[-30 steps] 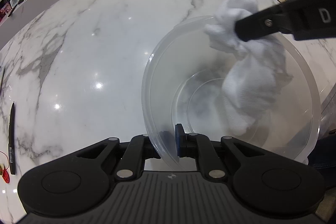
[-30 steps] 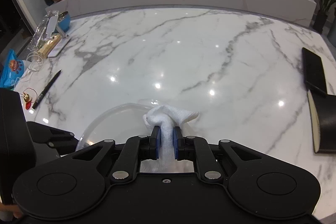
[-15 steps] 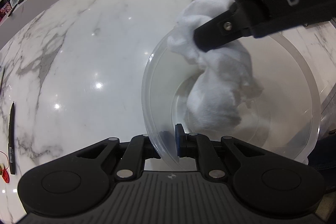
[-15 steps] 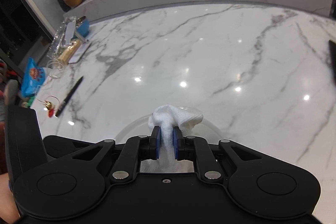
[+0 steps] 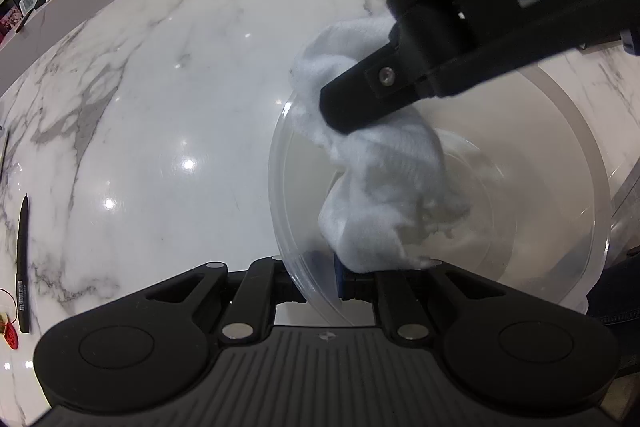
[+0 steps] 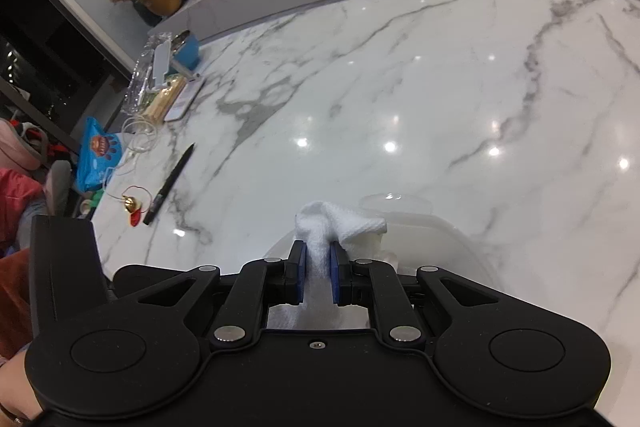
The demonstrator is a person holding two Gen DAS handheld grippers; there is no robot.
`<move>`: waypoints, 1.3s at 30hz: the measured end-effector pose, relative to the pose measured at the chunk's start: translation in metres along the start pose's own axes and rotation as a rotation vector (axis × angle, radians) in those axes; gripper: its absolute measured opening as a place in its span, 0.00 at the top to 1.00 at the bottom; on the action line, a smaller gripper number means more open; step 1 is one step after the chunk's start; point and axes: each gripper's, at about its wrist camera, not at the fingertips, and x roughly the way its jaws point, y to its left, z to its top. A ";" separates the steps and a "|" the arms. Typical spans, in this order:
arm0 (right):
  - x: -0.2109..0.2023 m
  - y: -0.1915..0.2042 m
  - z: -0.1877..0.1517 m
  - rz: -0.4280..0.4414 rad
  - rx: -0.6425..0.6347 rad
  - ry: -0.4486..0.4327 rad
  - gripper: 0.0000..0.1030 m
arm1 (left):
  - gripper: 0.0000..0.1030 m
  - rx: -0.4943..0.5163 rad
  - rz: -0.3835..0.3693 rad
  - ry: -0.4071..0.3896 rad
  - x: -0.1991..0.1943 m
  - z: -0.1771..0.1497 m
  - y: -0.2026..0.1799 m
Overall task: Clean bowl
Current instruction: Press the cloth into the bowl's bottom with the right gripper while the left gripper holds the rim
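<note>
A clear plastic bowl [image 5: 560, 155] stands tilted at the marble table's near edge. My left gripper [image 5: 320, 279] is shut on its near rim, one finger inside and one outside. My right gripper [image 6: 318, 267] is shut on a white cloth [image 6: 340, 227]. In the left wrist view the right gripper [image 5: 344, 107] reaches in from the upper right, and the cloth [image 5: 384, 195] hangs from it into the bowl, against the inner wall close to my left fingers. The bowl's rim [image 6: 448, 227] shows faintly under the cloth in the right wrist view.
A black pen [image 6: 170, 183] and a red-and-gold charm [image 6: 134, 207] lie on the marble table [image 6: 400, 87] to the left; the pen also shows in the left wrist view [image 5: 22, 267]. A blue bag [image 6: 98, 155] and packets sit at the far left edge.
My right gripper has carried the cloth from the bowl's far right side leftward and down to the near inner wall. My left gripper and the bowl have stayed put.
</note>
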 end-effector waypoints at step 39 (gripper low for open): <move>-0.013 -0.003 -0.003 -0.109 0.054 -0.062 0.89 | 0.90 0.006 0.003 -0.001 0.000 0.001 0.001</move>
